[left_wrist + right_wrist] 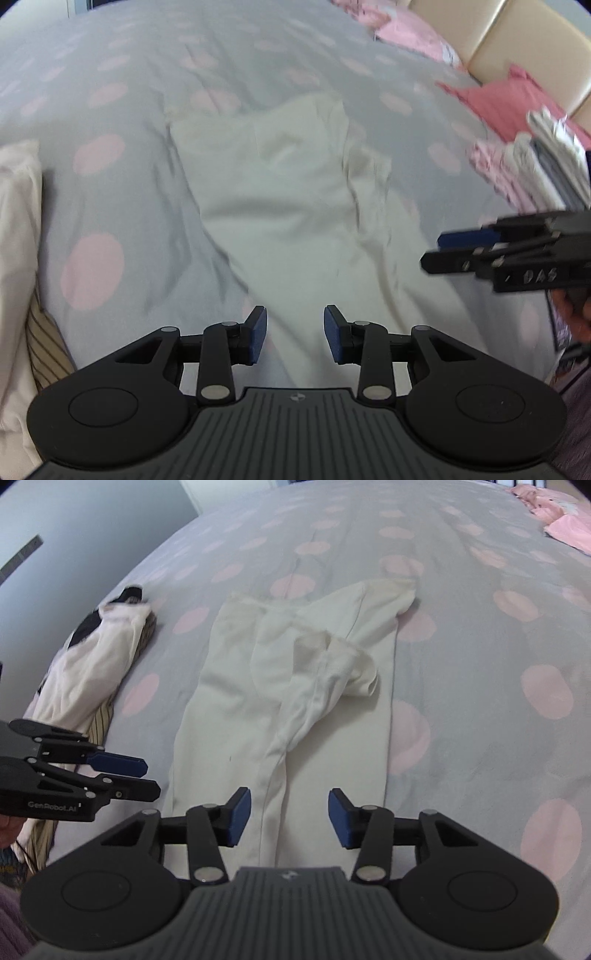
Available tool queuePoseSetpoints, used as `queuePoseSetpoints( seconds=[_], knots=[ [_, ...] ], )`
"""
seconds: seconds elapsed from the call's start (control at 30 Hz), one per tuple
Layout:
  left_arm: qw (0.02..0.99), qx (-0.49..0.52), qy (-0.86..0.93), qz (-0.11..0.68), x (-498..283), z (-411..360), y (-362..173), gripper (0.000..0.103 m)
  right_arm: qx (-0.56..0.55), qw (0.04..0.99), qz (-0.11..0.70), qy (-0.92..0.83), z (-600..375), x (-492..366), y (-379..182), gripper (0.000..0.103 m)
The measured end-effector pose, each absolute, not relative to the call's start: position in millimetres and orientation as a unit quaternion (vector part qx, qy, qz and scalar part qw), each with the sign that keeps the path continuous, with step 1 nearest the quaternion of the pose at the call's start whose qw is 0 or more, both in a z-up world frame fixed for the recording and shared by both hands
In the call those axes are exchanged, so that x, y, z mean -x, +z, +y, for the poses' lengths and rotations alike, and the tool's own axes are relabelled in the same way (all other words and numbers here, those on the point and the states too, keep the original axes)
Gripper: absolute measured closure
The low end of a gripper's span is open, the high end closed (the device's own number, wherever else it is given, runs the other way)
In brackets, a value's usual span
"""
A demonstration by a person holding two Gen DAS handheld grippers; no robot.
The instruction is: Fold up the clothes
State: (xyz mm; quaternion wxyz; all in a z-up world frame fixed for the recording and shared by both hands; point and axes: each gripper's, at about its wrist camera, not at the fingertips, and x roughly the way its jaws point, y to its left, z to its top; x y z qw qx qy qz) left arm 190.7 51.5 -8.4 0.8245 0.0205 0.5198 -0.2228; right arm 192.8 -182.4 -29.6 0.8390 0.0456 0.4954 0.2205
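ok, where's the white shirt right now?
The white shirt lies flat mid-bed on the dotted cover, ahead of both open tools in either wrist view, clothes pile to its left.

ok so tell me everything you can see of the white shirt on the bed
The white shirt is a soft, cotton-looking garment lying lengthwise on the grey bedspread with pink dots. Its sides are already turned in, making a long narrow panel, and one sleeve lies crumpled across the middle. It is wrinkled but mostly flat. Only the bedspread touches it; both grippers hang open near its close end, nothing between their pads.
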Motion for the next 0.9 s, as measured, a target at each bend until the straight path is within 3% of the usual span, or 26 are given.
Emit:
queuePoseSetpoints(
  seconds=[0.2, 0.33, 0.53, 0.63, 0.67, 0.77, 0.9],
  knots=[
    [0.844, -0.019, -0.237, 0.481, -219, 16, 9, 0.054, 0.043, 0.841, 0.510, 0.176, -181, -204, -28, 0.056],
    [0.848, -0.056, -0.248, 0.465, -236, -24, -3, 0.051, 0.059, 0.830, 0.520, 0.191, -191, -203, -31, 0.064],
    [0.837, -0.109, -0.236, 0.481, -248, -71, -30, 0.050, 0.052, 0.811, 0.539, 0.221, -214, -176, -35, 0.063],
    [0.829, -0.134, -0.226, 0.494, -250, -83, -42, 0.059, 0.054, 0.804, 0.539, 0.244, -221, -147, -33, 0.063],
    [0.827, -0.139, -0.218, 0.499, -252, -85, -45, 0.070, 0.054, 0.803, 0.537, 0.251, -223, -135, -32, 0.063],
    [0.823, -0.144, -0.214, 0.506, -255, -83, -50, 0.089, 0.051, 0.800, 0.531, 0.275, -226, -95, -29, 0.062],
    [0.821, -0.149, -0.219, 0.505, -255, -82, -52, 0.096, 0.051, 0.781, 0.544, 0.302, -224, -29, -41, 0.062]
  ],
)
